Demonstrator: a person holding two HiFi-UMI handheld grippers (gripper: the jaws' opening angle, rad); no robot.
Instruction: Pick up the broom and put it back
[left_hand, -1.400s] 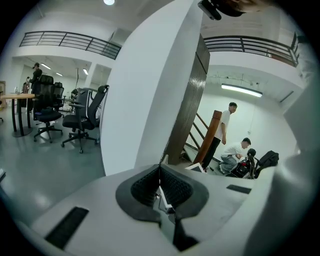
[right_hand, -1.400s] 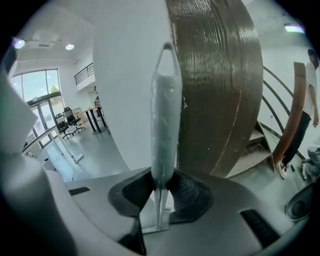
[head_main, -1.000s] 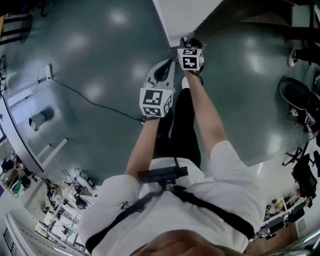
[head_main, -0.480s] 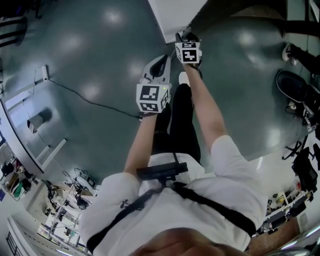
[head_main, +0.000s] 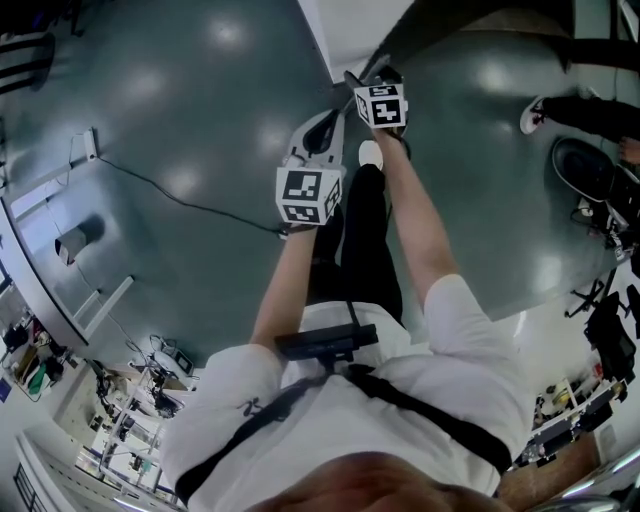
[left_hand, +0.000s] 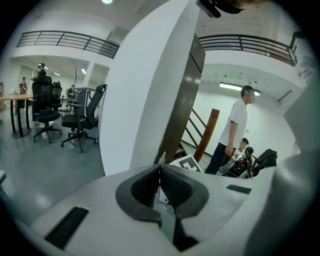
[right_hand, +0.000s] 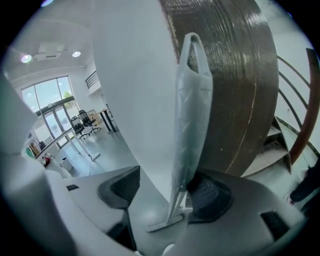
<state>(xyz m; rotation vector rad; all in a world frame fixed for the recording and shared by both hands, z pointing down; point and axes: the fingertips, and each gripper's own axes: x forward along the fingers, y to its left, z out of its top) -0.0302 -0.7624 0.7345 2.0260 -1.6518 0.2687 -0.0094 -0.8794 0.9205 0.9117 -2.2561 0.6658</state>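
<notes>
The broom (right_hand: 192, 115) is grey and sleeved in clear plastic with a loop at the top. It stands upright against the corner of the white wall (right_hand: 135, 100), and its thin stem ends in a flat bar on the floor. My right gripper (right_hand: 165, 192) is open around the stem. Its jaws have just been opening, and the stem sits close against the right pad (right_hand: 212, 192), well clear of the left one. In the head view the right gripper (head_main: 362, 82) is at the wall corner and the left gripper (head_main: 318, 135) hangs just behind it. My left gripper (left_hand: 160, 182) is shut with nothing in it.
Dark wood panelling (right_hand: 235, 85) and stairs lie right of the wall. A person (left_hand: 235, 130) stands by the stairs and office chairs (left_hand: 82, 117) stand at the left. A cable (head_main: 180, 200) crosses the grey floor, and a black chair (head_main: 590, 185) is at the right.
Both marker cubes stay near the wall corner, barely shifted. A bystander's shoe at the upper right of the head view has moved left.
</notes>
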